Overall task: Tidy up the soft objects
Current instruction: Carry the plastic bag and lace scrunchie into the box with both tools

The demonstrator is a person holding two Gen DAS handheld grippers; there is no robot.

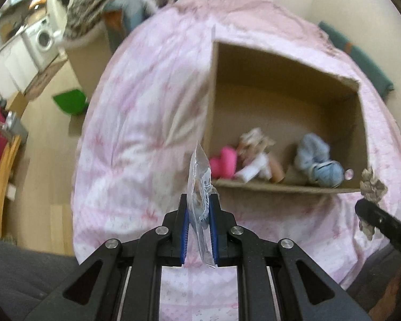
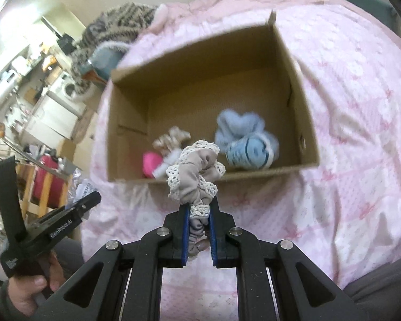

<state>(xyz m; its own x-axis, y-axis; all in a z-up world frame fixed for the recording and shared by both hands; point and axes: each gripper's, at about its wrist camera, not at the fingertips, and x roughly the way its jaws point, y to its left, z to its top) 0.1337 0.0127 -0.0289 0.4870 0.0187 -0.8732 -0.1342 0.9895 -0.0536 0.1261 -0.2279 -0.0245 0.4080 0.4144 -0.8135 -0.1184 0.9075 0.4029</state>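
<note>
Jaws on both units are clamped on cargo: the left gripper pinches a clear plastic packet, the right gripper a lace-trimmed beige scrunchie, both short of the cardboard box on the pink quilt. Judged partly complete: a blue soft item, a pink item and a beige scrunchie already lie inside; both held items remain to be deposited.

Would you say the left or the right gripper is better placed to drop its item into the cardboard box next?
Right, probably: its beige scrunchie already overlaps the cardboard box's near edge, while the left gripper's clear packet sits beside the box's corner.
</note>
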